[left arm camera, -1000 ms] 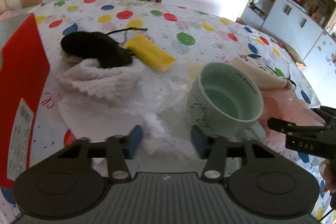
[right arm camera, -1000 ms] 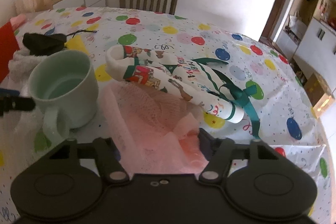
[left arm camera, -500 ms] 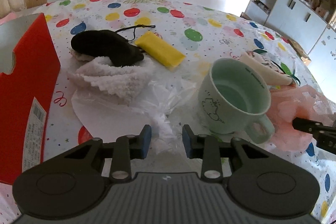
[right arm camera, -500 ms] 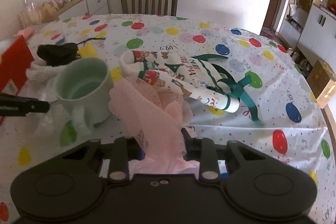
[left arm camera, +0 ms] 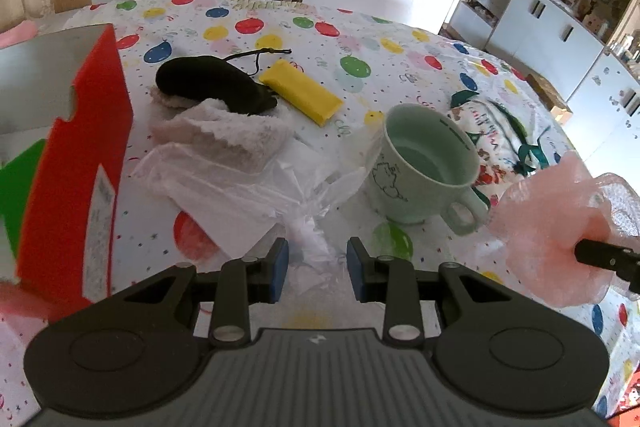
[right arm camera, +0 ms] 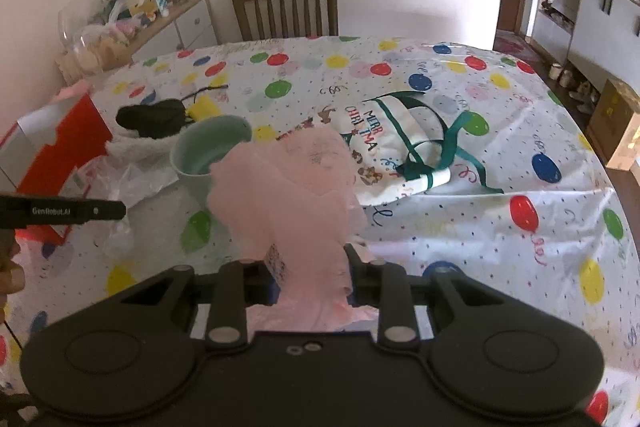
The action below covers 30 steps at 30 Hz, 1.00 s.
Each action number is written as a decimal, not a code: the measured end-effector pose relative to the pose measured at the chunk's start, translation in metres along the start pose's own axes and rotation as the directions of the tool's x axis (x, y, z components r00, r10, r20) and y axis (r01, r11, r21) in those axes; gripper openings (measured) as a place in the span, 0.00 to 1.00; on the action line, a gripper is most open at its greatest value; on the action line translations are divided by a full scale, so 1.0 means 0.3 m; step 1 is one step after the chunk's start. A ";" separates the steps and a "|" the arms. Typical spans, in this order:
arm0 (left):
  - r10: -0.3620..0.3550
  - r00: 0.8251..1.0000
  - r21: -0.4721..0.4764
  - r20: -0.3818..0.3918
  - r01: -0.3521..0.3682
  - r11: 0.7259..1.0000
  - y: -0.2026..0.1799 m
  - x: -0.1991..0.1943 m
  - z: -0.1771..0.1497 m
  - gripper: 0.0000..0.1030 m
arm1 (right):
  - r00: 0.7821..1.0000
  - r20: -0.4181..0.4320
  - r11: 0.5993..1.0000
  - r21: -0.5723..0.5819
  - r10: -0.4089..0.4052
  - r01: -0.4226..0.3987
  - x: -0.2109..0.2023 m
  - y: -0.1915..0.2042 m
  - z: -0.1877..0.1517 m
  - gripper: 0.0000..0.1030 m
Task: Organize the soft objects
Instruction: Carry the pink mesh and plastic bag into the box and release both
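My right claw (right arm camera: 310, 267) is clamped on the pink mesh fabric (right arm camera: 288, 195), its jaws having just been closing onto it, and the fabric bunches up between the pads and billows ahead of me, clear of the bench (right arm camera: 500, 227). My left claw (left arm camera: 314, 269) is pinched on a twisted tail of the clear plastic bag (left arm camera: 240, 187); the gathered plastic runs right between the blue pads, and the rest of the bag trails forward from there across the cloth.

Just ahead and to the right of the left claw stands the pale green mug (left arm camera: 428, 167), upright, with the plastic brushing its near side. Beyond the bag, further ahead and left, the fluffy white towel (left arm camera: 224, 135) lies crumpled with the black pouch (left arm camera: 212, 83) on top of it, and the yellow pack (left arm camera: 304, 95) sits just beside that pouch. At the far left of the left claw is the red box (left arm camera: 92, 147), standing open.

Ahead and right of the right claw lies the Christmas-print cloth (right arm camera: 384, 147) with its green ribbon (right arm camera: 448, 147) loose around it.

My read: early going. Two soft pieces are in hand, nothing looks sorted yet. The towel, pouch and Christmas cloth are all untouched on the bench. I would guess the pink mesh goes into the bag or the box, but I cannot tell which.
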<state>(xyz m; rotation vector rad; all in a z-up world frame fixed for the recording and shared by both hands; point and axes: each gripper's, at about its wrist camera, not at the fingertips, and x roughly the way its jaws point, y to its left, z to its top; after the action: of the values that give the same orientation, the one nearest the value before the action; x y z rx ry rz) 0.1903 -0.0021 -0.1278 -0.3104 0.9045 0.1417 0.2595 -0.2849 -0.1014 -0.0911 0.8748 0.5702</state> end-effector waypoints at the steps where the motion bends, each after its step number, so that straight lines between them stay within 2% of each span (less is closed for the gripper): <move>1: -0.004 1.000 -0.002 0.000 0.004 1.000 0.005 -0.011 -0.004 0.30 | 1.000 0.008 1.000 0.010 -0.003 0.003 -0.015 0.001 -0.004 0.27; 10: -0.061 0.998 -0.005 0.019 0.061 0.998 0.030 -0.145 -0.024 0.30 | 0.999 0.040 0.998 0.065 0.012 -0.014 -0.119 0.061 -0.012 0.27; 18: -0.088 0.994 -0.014 0.061 0.089 0.996 0.069 -0.280 -0.007 0.30 | 0.997 0.070 0.996 0.074 0.041 -0.046 -0.191 0.170 0.017 0.27; 30: -0.083 0.990 -0.032 0.116 0.087 0.996 0.179 -0.426 0.039 0.30 | 0.985 0.106 0.990 0.003 0.136 -0.138 -0.204 0.381 0.136 0.28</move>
<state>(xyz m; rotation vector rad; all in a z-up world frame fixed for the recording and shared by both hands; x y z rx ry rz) 0.1073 0.0536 -0.0311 -0.3712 0.7749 0.0969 0.1992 -0.2022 -0.0119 0.0084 0.7849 0.6931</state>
